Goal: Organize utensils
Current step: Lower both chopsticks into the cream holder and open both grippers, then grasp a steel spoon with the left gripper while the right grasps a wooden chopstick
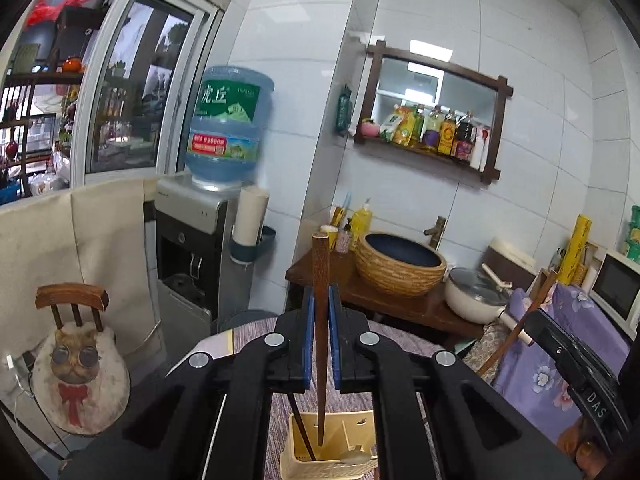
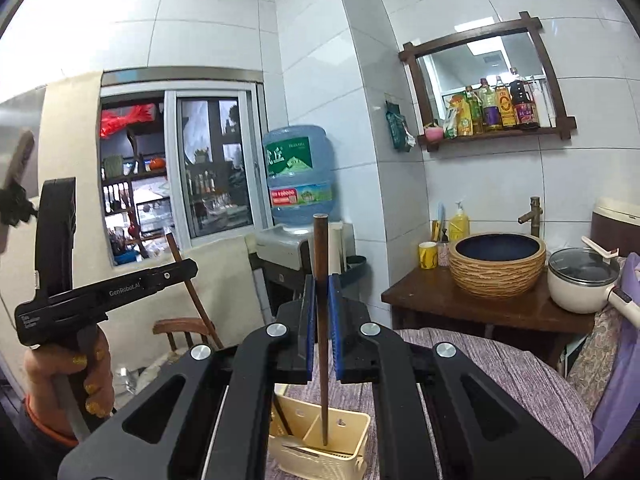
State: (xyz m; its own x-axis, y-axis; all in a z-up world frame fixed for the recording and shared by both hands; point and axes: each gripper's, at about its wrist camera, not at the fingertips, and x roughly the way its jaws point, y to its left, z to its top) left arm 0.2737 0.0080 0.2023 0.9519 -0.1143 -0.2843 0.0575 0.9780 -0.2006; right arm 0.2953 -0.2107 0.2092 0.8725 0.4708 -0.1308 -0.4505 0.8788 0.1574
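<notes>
Black tongs (image 1: pixel 320 304) w/ blue pads, silver bolts, gold glitter nails, orange cuff (image 2: pixel 48 426)

Both views bright and evenly lit, daylight-white. Source overhead: ceiling panel reflected as a white rectangle in the wood-framed mirror (image 1: pixel 436 92) and again in the right-wrist view (image 2: pixel 480 60). Soft sheen on the white wall tiles (image 1: pixel 532 32) around the mirror, no clipping. Strong fisheye: tile joints bow, black vignette in the corners. Centre sharp; the bottles on the shelf under the mirror are readable. Mild motion blur on the water jug (image 1: pixel 228 128) left of the mirror; in the right-wrist view the far left edge smears. Shadows soft, weak.
</notes>
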